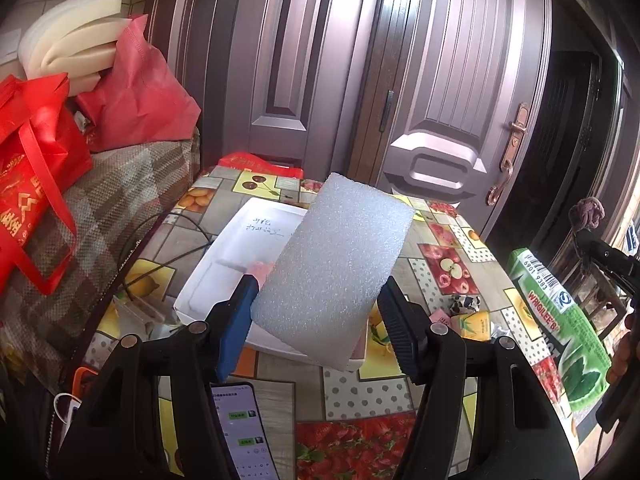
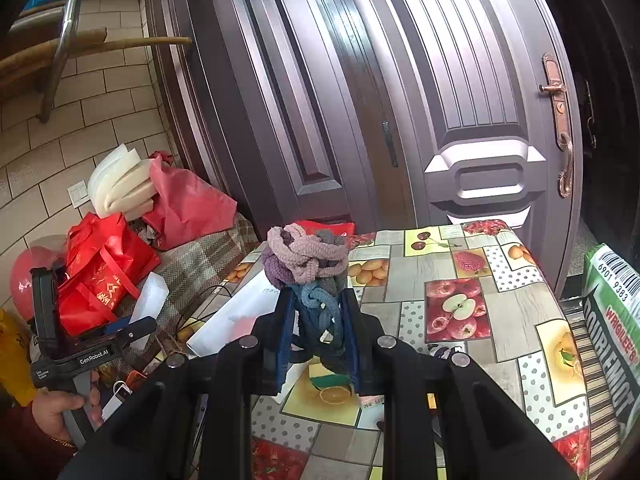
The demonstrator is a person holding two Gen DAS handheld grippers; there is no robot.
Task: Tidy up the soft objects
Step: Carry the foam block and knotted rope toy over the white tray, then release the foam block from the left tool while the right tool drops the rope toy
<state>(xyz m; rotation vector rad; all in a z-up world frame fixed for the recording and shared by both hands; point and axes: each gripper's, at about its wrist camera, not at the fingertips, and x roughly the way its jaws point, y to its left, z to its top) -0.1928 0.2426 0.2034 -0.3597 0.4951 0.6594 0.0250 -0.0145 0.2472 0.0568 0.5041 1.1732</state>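
A table point(image 1: 452, 280) in a fruit-print cloth stands before a door, a white tray point(image 1: 224, 264) on it. Your left gripper point(image 1: 316, 312) holds a white foam sheet point(image 1: 340, 264) by its edges, raised over the tray. Your right gripper point(image 2: 318, 320) is clamped on a knotted bundle of yarn cords point(image 2: 308, 260), lifted above the table. You appear mid-carry with 2 soft items; next, probably lower each into the tray and release.

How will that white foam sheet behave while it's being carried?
The foam sheet probably stays fairly stiff: it stands out flat past the left gripper. Its airy texture suggests it is light. The fingers may dent it.
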